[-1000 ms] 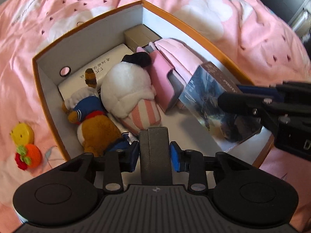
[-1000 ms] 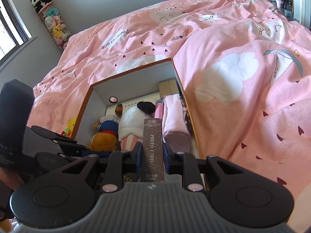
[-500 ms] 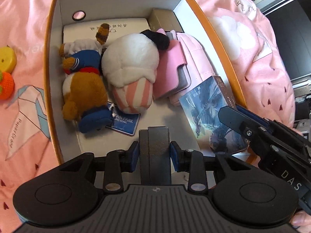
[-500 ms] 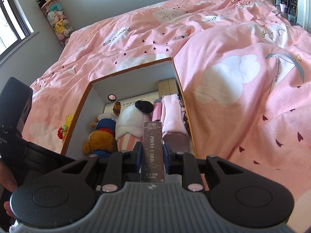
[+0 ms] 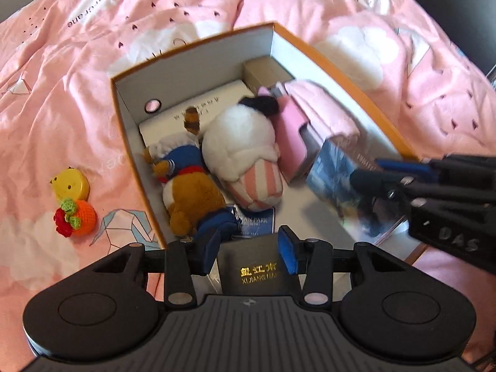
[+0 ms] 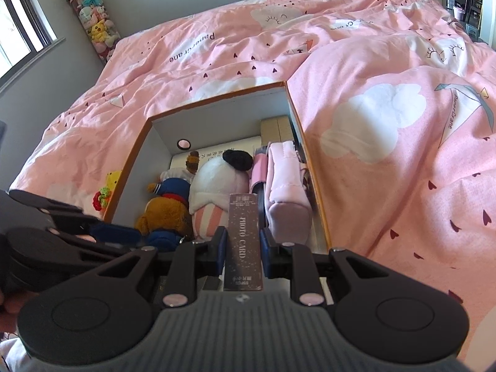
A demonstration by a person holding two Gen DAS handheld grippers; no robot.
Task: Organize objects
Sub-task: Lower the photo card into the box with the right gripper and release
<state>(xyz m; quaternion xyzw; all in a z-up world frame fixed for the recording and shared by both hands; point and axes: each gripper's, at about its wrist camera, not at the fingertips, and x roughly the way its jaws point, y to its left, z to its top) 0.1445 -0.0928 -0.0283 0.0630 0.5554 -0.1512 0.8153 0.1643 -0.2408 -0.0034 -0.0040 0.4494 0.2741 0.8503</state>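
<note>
An orange-rimmed cardboard box [image 5: 192, 46] lies open on the pink duvet, packed with a brown plush bear [image 5: 192, 198], a white plush with pink stripes [image 5: 245, 145] and a pink pouch [image 5: 291, 136]. My left gripper [image 5: 249, 251] hovers over the box's near end. Its jaws are opening, and a black case with gold lettering [image 5: 257, 272] lies loose between them, face up. My right gripper [image 6: 243, 245] is shut on a dark photo card box [image 6: 243, 241], whose blue picture side [image 5: 338, 183] shows in the left wrist view above the box's right side.
A yellow toy [image 5: 69, 183] and a crocheted orange fruit [image 5: 77, 217] lie on the duvet left of the box. A blue card [image 5: 257, 220] rests on the box floor near the bear. A tube of plush toys [image 6: 93, 21] stands in the far corner.
My left jaws have spread, and the black case between them has turned from edge-on to showing its lettered face. The left gripper has lifted and swung. The right gripper keeps its hold.
</note>
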